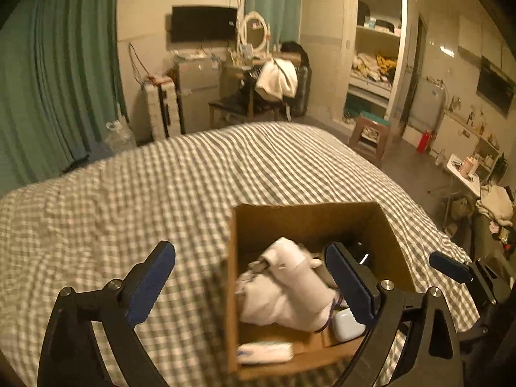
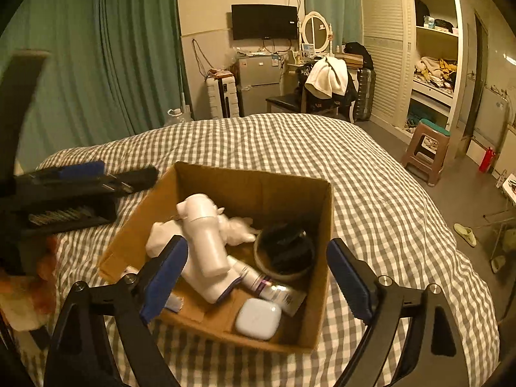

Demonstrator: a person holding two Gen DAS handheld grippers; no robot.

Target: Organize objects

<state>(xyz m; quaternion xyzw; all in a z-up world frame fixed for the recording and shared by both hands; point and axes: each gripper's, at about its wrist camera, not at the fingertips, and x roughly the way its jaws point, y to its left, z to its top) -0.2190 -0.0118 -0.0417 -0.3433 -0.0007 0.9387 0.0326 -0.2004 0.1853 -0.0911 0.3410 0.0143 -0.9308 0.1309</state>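
Sitting on the checked bed (image 2: 371,174), the open box (image 2: 254,187) holds a white bottle (image 2: 206,229), crumpled white cloth (image 2: 237,225), a dark round bowl (image 2: 285,253), a tube (image 2: 274,290) and a pale blue case (image 2: 258,318). Right tool (image 2: 258,277) hangs over the box's near edge, released, its blue fingers (image 2: 167,277) spread wide with nothing between them. Left tool (image 1: 254,287) is released too, straddling the box's left wall, one finger outside over the bed, the other inside near the bottle. From the right wrist view, the left tool appears blurred beside the box.
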